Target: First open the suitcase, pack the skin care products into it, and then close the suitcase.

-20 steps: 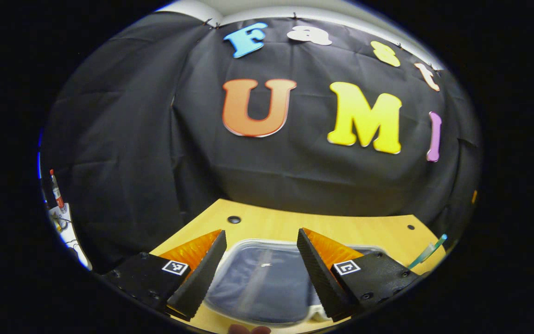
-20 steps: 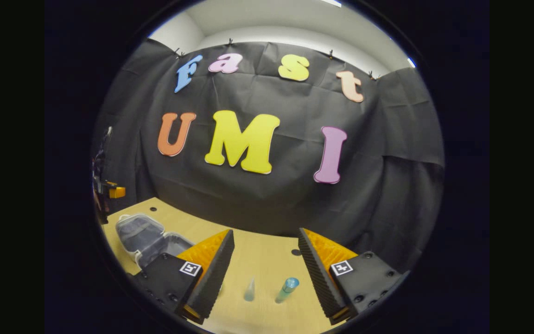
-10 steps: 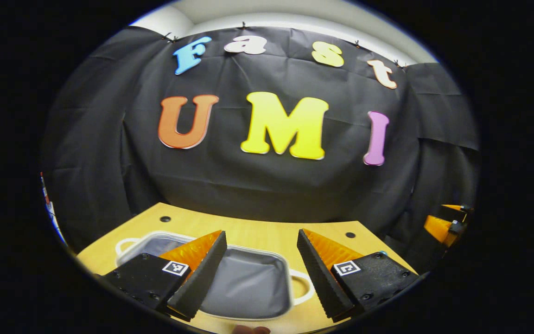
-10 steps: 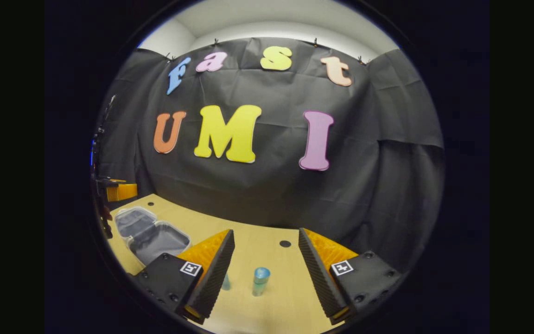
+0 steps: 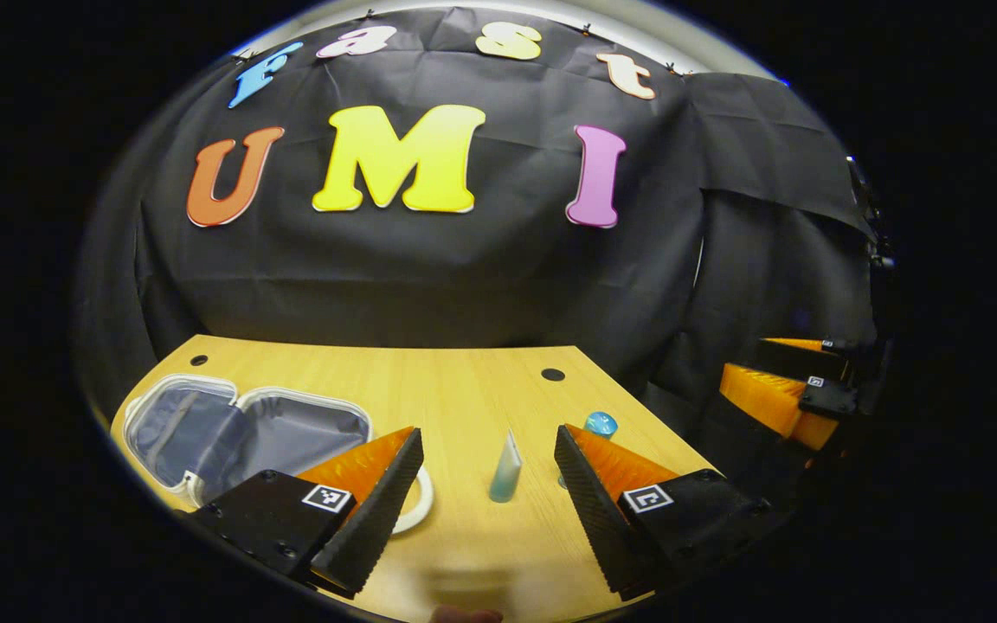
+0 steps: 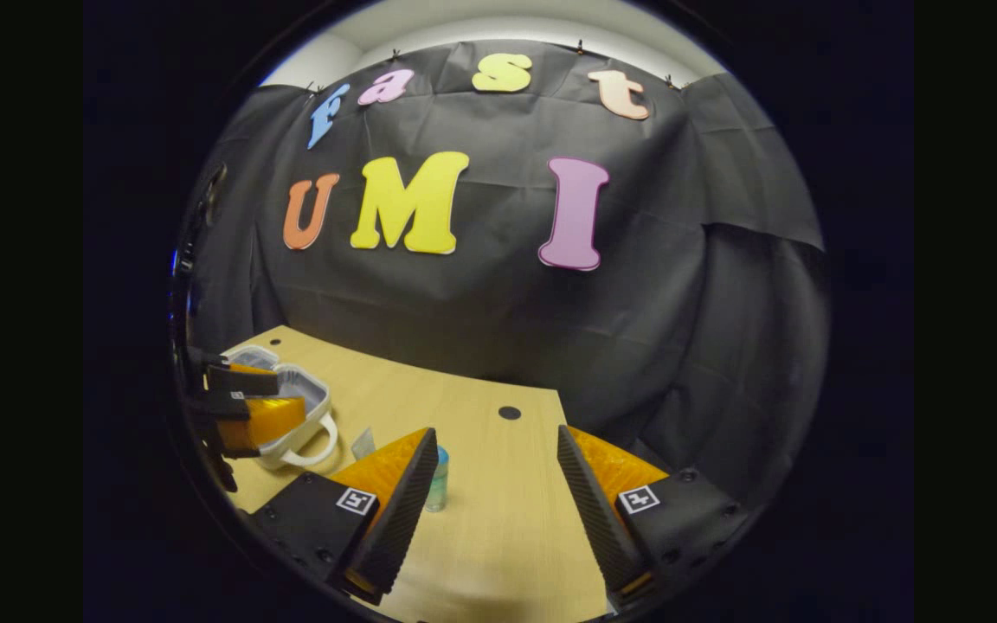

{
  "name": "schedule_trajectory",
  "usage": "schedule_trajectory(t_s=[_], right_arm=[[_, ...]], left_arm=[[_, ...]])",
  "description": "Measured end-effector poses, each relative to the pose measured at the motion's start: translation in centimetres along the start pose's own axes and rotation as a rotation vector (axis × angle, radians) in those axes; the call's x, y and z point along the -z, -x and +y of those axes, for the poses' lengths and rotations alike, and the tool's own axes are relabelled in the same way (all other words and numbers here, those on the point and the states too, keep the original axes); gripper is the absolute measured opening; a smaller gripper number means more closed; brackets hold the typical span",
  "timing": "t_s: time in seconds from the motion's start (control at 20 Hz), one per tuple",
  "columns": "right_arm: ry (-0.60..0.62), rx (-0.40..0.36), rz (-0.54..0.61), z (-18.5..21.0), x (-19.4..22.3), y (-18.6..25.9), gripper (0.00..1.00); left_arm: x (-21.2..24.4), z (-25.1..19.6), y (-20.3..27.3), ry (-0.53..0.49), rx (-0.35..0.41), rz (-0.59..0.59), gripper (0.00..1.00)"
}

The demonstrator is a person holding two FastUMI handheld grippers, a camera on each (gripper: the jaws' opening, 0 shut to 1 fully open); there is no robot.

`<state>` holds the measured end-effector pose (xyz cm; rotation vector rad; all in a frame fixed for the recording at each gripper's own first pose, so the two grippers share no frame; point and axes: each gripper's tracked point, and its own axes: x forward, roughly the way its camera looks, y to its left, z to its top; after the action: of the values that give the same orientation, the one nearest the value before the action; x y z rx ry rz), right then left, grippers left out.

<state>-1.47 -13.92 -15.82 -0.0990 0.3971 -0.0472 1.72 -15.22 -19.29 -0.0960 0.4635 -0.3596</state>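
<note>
The small white suitcase (image 5: 239, 433) lies open on the wooden table (image 5: 464, 381), grey lining up and its handle toward me. A pale tube (image 5: 505, 472) stands upright between my left gripper's (image 5: 488, 497) open fingers, farther out than their tips. A blue-capped bottle (image 5: 600, 424) peeks from behind the right-hand finger. In the right gripper view the bottle (image 6: 438, 480) stands just beside the left-hand finger of my open right gripper (image 6: 498, 497), and the tube (image 6: 363, 443) is half hidden behind that finger. The suitcase (image 6: 304, 394) lies at the far left there.
The left gripper (image 6: 289, 394) hovers in front of the suitcase in the right gripper view. The right gripper (image 5: 745, 362) hangs off the table's right edge in the left gripper view. Small round holes (image 5: 553, 375) (image 6: 509, 413) mark the tabletop near the black cloth wall.
My left gripper has swung right, off the suitcase, bringing the tube and bottle into its view. The right gripper has drifted right, so the bottle now sits by its left-hand finger.
</note>
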Motion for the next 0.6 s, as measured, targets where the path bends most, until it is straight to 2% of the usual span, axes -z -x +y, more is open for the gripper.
schedule_trajectory(t_s=[0.25, 0.6], right_arm=[[0.013, 0.009, 0.065, -2.4, 2.7, -0.1, 0.83], [0.031, 0.016, 0.117, -3.6, 4.5, -0.1, 0.83]], left_arm=[[4.5, -1.3, -4.4, -0.034, 0.007, 0.063, 0.98], [10.8, -0.8, -10.3, 0.005, -0.028, 0.16, 0.98]])
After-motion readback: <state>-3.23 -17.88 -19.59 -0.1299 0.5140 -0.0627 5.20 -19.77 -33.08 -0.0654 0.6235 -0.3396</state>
